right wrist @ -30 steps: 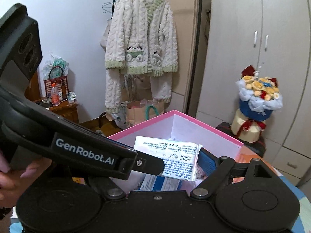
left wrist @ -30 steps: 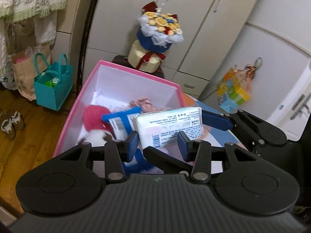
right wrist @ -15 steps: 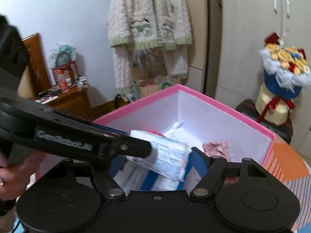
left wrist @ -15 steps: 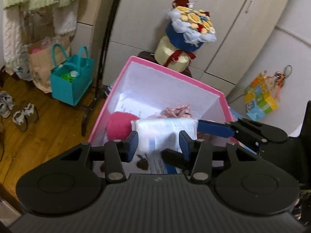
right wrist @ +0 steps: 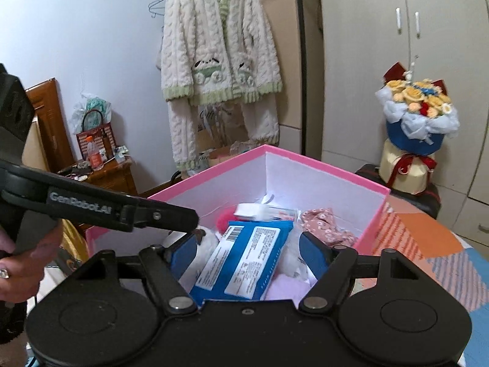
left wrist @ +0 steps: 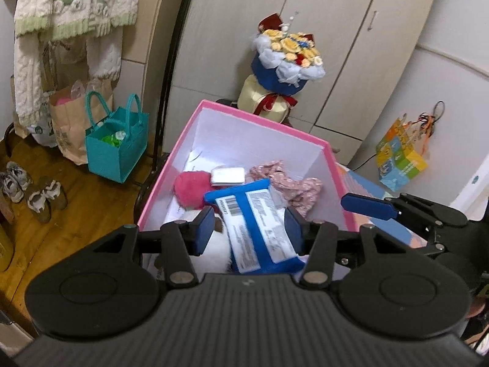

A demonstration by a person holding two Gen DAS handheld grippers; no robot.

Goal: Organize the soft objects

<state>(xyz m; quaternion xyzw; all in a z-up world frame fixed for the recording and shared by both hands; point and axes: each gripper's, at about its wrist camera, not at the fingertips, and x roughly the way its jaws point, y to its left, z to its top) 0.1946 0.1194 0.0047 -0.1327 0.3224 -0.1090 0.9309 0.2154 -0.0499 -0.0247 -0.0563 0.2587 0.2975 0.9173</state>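
Now both pairs of fingers stand released above the pink box [left wrist: 180,153]. Left gripper [left wrist: 249,227]: jaws have just been opening, blue pads clear of the blue wipes pack [left wrist: 256,223], which shows between them but lies below, inside the box. Right gripper [right wrist: 249,253]: pads apart, nothing clamped; same pack [right wrist: 244,263] seen in the gap. Pack is flat, rectangular, glossy blue film with white printed labels and a barcode, lying tilted on a white plush item [right wrist: 201,244]. Around it: fuzzy red pompom [left wrist: 191,189], small white tissue packet [left wrist: 228,175], crumpled pink floral cloth [left wrist: 290,185]. Box is rigid card, pink outside, white inside, square-cornered.
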